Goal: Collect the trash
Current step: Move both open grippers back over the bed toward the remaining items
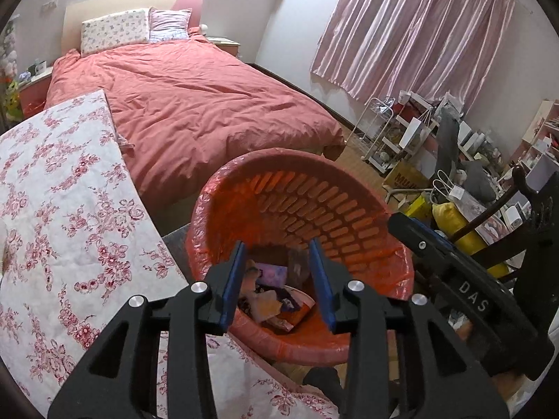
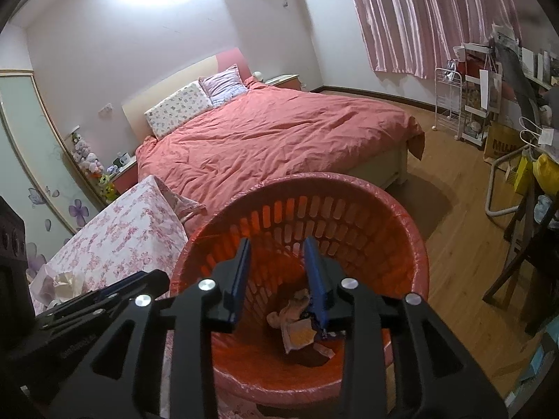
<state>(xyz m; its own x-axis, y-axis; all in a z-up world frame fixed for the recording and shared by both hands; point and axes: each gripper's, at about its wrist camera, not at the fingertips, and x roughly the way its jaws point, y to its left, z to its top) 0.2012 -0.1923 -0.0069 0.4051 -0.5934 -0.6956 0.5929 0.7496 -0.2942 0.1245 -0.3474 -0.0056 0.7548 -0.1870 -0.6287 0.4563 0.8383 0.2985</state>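
Note:
A red slotted waste basket [image 1: 314, 209] lined with a red plastic bag stands beside the floral-covered table. At its bottom lie crumpled wrappers [image 1: 269, 300] and a purple packet [image 1: 274, 274]. My left gripper [image 1: 277, 244] hangs over the basket's near rim, open, with nothing between its blue pads. In the right wrist view the same basket [image 2: 349, 216] fills the lower middle, with wrappers [image 2: 297, 328] on its floor. My right gripper [image 2: 277, 241] is also above the basket mouth, open and empty; the scraps seen past its right finger lie down in the basket.
A table under a white cloth with red flowers [image 1: 70, 227] is to the left, with crumpled tissue [image 2: 64, 281] on it. Behind is a bed with a pink duvet [image 1: 209, 104]. Shelves, bags and a dark chair [image 1: 489, 230] crowd the right. Wooden floor [image 2: 471, 262] shows to the right.

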